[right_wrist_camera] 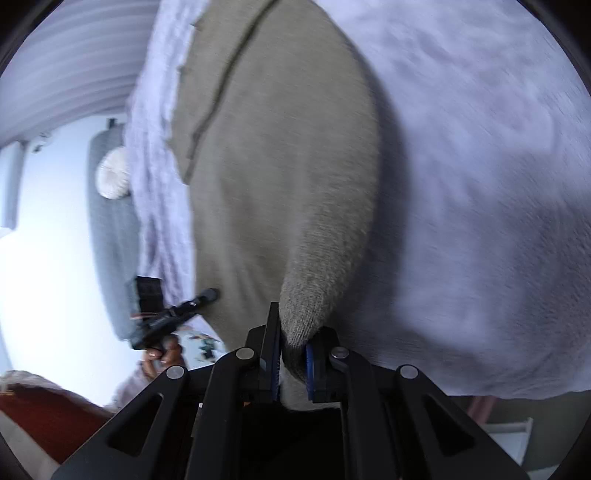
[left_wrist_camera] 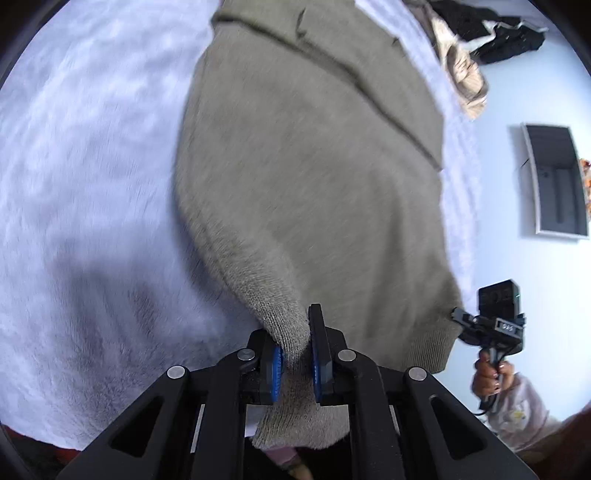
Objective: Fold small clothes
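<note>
An olive-grey knitted sweater (left_wrist_camera: 314, 177) lay spread over a pale lilac fleece blanket (left_wrist_camera: 92, 184), its ribbed hem pulled up at both lower corners. The left gripper (left_wrist_camera: 297, 363) had its blue-padded fingers (left_wrist_camera: 318, 363) pinched narrow on one bunched corner of the ribbing; the right gripper (right_wrist_camera: 291, 363) clamped the opposite corner the same way, the cloth rising to a rounded peak between its pads (right_wrist_camera: 309, 363). The knit looked soft and fuzzy, with a dark seam (right_wrist_camera: 221, 85) running across the far part of the garment. The blanket's deep pile showed mottled light and shadow, blurred by motion.

Seen from the left wrist, the person's right hand (left_wrist_camera: 493, 376) gripped the other tool's handle beyond the sweater's edge. Farther off lay a dark heap of clothes (left_wrist_camera: 491, 33) and a beige crumpled piece (left_wrist_camera: 465, 77), and a dark framed panel (left_wrist_camera: 557, 181) stood against a pale wall. From the right wrist, a grey cushion (right_wrist_camera: 110, 236) bore a whitish round pompom (right_wrist_camera: 114, 177).
</note>
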